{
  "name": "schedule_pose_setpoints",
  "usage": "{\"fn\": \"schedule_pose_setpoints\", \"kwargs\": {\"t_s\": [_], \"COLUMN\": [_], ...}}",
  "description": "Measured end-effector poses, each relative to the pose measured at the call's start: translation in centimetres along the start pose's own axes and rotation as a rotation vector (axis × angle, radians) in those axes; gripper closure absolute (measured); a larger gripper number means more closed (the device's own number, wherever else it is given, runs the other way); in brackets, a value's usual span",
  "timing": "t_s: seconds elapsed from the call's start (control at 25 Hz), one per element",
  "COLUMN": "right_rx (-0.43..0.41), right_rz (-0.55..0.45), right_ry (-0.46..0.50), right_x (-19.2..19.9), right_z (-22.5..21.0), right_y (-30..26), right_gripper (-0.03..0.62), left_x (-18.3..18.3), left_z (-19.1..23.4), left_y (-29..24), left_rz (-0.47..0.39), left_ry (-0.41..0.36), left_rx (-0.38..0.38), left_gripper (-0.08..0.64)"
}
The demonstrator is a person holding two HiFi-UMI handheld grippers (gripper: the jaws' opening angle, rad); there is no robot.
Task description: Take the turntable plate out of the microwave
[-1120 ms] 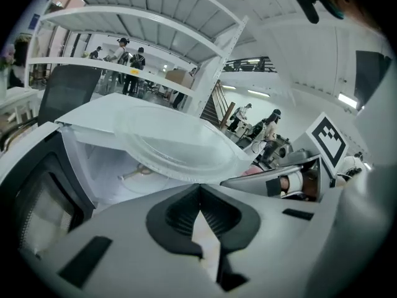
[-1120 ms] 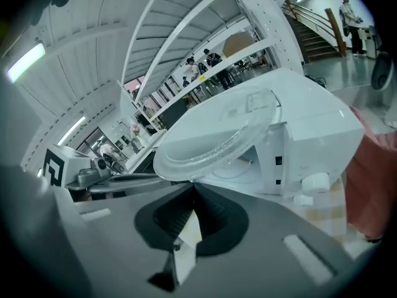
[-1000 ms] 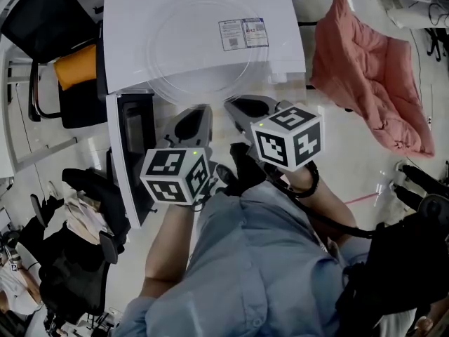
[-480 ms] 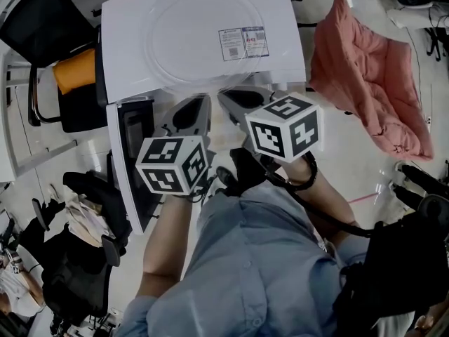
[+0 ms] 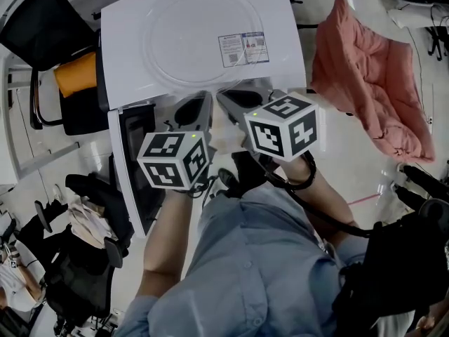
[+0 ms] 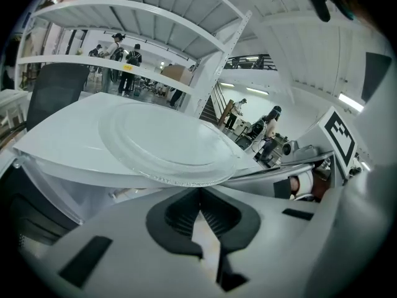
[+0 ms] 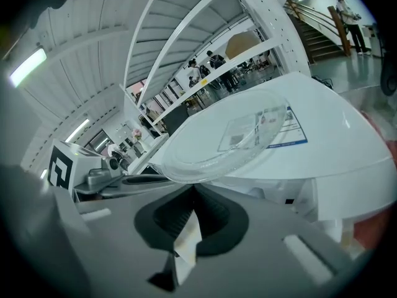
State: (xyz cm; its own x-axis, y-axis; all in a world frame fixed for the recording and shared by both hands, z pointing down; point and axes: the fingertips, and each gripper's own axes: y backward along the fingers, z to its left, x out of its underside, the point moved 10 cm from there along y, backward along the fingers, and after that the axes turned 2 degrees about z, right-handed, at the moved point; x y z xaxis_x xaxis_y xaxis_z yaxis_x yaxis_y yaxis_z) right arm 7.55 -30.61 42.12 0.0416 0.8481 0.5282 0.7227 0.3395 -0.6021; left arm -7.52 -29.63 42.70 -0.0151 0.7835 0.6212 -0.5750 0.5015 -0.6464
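– Plate (image 5: 200, 37), where does it lie?
– It lies flat on the top of the white microwave (image 5: 126, 69), outside it. A printed label (image 5: 244, 48) shows through its right edge. The microwave door (image 5: 133, 153) hangs open.
– And the tongs?
– The left tongs (image 6: 199, 193) and the right tongs (image 7: 190, 191) are both closed, with nothing between the jaws. Their tips are side by side at the near rim of the plate. Whether they touch it, I cannot tell.
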Motion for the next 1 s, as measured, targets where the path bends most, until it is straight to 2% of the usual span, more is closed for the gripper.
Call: {"fn": "schedule_pose_setpoints", "kwargs": {"t_s": [0.16,0.36,0.44,0.52,0.6,0.72,0.88,1.0], "right_rx": [-0.014,-0.015,-0.024,-0.036,-0.026,0.006,0.03,0.044], "right_rz": [0.001,0.026,0.005,-0.053,-0.127,-0.251,-0.417,-0.538], "right_ry": [-0.001,-0.019,-0.018,0.013,0.085,0.201,0.321,0.401], "right_x": [0.6,3.5,4.6,5.0,5.2,5.3,5.3,5.1], "right_z": [-0.1,0.3,1.0,2.0,3.3,5.9,10.2,13.3], "right_y": [-0.3,0.0,0.5,1.1,1.9,3.3,5.5,7.5], "right_gripper": [0.591,0.591,0.591,0.591,0.591,0.591,0.591,0.591], "left_x": [0.6,3.8,5.0,5.5,5.5,4.8,3.8,3.7], "left_z": [-0.2,-0.6,-0.5,-0.9,-1.8,-3.9,-6.7,-7.9], "left_y": [-0.2,1.2,2.5,4.1,6.0,9.3,14.0,16.9], "left_rz": [-0.006,-0.029,-0.082,-0.176,-0.291,-0.441,-0.582,-0.653], "left_ry": [-0.004,0.029,0.046,0.041,0.002,-0.103,-0.251,-0.296], "left_rx": [0.013,0.004,-0.013,-0.031,-0.056,-0.114,-0.2,-0.259], "left_gripper": [0.552,0.552,0.553,0.552,0.552,0.552,0.553,0.552]}}
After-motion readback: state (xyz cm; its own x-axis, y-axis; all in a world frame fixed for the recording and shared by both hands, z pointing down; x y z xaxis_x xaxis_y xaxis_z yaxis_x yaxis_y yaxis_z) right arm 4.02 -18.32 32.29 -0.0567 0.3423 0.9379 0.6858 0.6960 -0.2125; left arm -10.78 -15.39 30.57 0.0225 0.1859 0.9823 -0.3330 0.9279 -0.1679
